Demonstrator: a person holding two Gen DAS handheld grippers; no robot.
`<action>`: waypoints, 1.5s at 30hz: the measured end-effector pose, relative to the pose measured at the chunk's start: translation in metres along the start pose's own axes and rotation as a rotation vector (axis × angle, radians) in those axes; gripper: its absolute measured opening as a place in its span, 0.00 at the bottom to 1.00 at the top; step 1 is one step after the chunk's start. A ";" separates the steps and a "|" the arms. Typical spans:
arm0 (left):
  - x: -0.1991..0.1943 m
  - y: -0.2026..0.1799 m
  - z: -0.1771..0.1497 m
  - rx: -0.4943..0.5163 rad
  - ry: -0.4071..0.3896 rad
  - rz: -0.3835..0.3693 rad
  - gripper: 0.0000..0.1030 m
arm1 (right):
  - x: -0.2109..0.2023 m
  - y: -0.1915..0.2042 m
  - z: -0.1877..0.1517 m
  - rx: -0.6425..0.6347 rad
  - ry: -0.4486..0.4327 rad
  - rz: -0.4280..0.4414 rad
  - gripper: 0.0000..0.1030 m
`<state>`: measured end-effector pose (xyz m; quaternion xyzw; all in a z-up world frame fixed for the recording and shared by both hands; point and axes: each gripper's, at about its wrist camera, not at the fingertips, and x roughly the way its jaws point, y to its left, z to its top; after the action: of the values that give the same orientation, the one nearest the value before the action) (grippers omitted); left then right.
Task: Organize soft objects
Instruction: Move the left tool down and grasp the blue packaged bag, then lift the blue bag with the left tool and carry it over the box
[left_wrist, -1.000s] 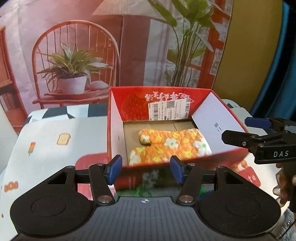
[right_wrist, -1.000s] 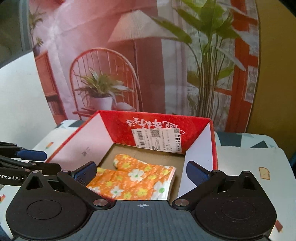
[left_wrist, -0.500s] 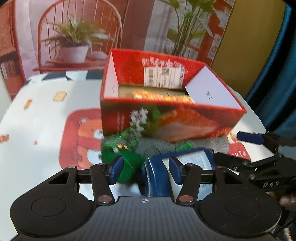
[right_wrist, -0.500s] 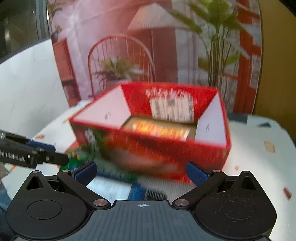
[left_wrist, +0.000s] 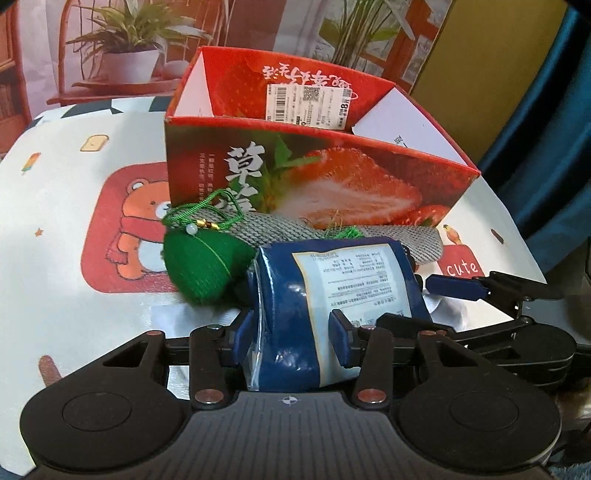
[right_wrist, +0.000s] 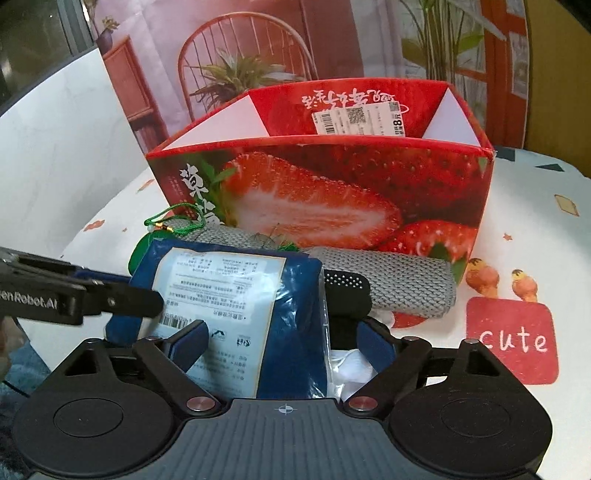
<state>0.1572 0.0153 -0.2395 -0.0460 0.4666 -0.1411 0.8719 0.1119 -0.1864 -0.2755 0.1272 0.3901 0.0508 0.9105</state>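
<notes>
A blue packet (left_wrist: 343, 288) (right_wrist: 236, 295) with a pale label lies in front of the red strawberry box (left_wrist: 332, 192) (right_wrist: 332, 192). My left gripper (left_wrist: 291, 338) straddles its near left part, jaws closing, pads not clearly pressing. My right gripper (right_wrist: 280, 343) spans the packet wide, also closing; its right pad stands apart from the packet. A green knitted pouch (left_wrist: 203, 266) (right_wrist: 138, 254) with a cord rests left of the packet. Behind it, a grey knitted roll (left_wrist: 406, 240) (right_wrist: 388, 280) lies against the box. The box's front wall hides its inside.
A black dotted item (right_wrist: 345, 284) and something white sit just right of the packet. The white tablecloth carries a bear patch (left_wrist: 125, 236) and a "cute" patch (right_wrist: 513, 339). A printed backdrop with a chair and plants stands behind the box.
Both grippers have dropped from above the box to the pile in front of it. The orange floral cloth inside has gone out of sight. Both pairs of jaws have narrowed around the blue packet.
</notes>
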 end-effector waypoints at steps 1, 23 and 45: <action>0.001 -0.001 -0.001 0.004 0.000 0.000 0.45 | 0.001 0.001 -0.001 -0.002 0.003 0.006 0.82; 0.013 0.001 -0.005 -0.008 0.020 -0.009 0.44 | 0.005 0.005 -0.007 -0.029 0.012 0.065 0.56; -0.034 -0.009 0.020 0.093 -0.122 -0.036 0.44 | -0.033 0.010 0.026 -0.105 -0.103 0.096 0.42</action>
<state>0.1540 0.0157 -0.1997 -0.0226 0.4046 -0.1752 0.8973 0.1084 -0.1876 -0.2327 0.1004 0.3330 0.1081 0.9313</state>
